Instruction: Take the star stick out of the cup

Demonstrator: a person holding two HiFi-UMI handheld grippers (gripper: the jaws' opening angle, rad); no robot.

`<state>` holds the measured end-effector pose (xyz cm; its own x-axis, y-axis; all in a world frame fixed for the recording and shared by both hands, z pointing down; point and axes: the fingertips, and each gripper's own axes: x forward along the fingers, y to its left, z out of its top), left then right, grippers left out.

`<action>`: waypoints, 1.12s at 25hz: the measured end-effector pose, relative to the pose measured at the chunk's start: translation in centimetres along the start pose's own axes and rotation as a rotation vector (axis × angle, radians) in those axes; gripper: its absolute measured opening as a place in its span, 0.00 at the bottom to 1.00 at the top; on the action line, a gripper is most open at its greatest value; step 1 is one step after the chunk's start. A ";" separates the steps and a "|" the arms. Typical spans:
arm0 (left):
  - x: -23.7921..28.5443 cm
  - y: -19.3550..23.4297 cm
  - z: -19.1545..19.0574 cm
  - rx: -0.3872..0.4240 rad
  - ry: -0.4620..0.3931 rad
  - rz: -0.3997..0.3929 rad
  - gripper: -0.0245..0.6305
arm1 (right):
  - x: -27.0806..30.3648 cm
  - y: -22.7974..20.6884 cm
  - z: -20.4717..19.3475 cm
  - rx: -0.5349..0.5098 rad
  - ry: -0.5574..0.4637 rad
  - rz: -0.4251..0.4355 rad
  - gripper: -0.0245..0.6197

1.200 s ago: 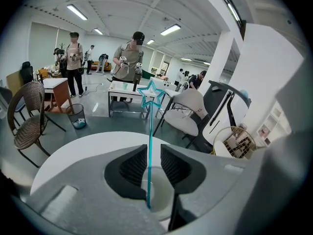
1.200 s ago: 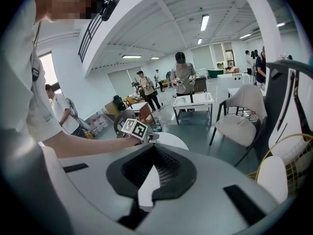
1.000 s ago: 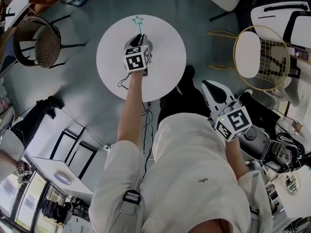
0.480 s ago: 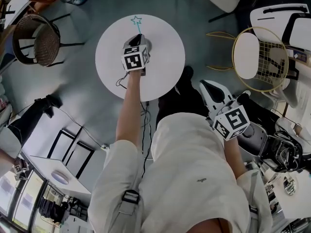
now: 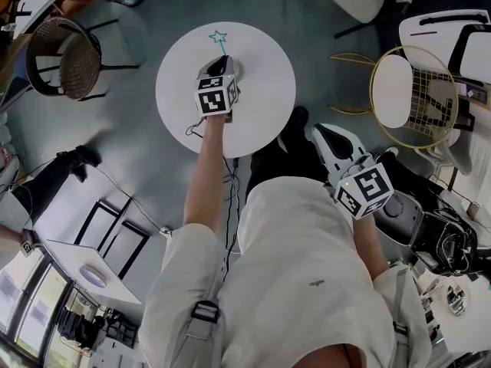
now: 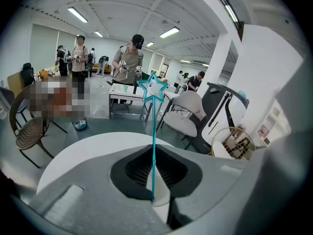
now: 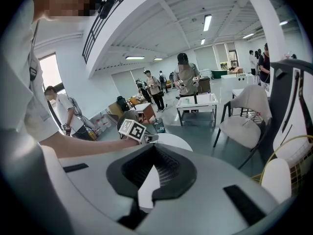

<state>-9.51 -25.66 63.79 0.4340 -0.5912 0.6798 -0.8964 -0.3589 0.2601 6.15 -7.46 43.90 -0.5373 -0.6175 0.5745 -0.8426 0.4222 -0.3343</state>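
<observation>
Over the round white table (image 5: 265, 106) my left gripper (image 5: 222, 61) is shut on the teal star stick (image 5: 219, 38). In the left gripper view the thin stick (image 6: 154, 146) rises straight from between the closed jaws, with its outlined star at the top, against the room behind. No cup shows in any view; the gripper body hides the spot beneath it. My right gripper (image 5: 335, 140) hangs off the table at the person's right side, above the floor. Its jaws meet with nothing between them, pointing towards the left arm and the table (image 7: 171, 141).
A wicker chair (image 5: 65, 60) stands left of the table, a gold wire chair (image 5: 414, 94) to its right, and white chairs at the back. A dark cable (image 5: 230, 205) trails from the table's near edge. People stand at desks across the room (image 6: 128, 62).
The left gripper stays over the table, holding the stick upright. Only the view has shifted slightly.
</observation>
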 end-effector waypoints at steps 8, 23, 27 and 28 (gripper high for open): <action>-3.2 -0.2 2.0 -0.025 -0.073 0.016 0.07 | -0.7 0.3 1.1 -0.025 -0.050 0.024 0.05; -11.9 -2.2 6.0 -0.004 -0.223 0.025 0.07 | -0.3 1.8 4.0 -0.085 -0.146 0.117 0.05; -14.0 -3.5 6.1 0.023 -0.237 0.017 0.07 | 0.0 2.2 4.5 -0.100 -0.156 0.144 0.05; -14.5 -3.7 6.0 0.024 -0.241 0.016 0.07 | 0.1 2.2 4.6 -0.103 -0.157 0.149 0.05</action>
<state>-11.90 -20.13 48.84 0.4311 -0.7512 0.4999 -0.9023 -0.3635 0.2319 4.07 -9.63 39.77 -0.6615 -0.6356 0.3980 -0.7495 0.5772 -0.3241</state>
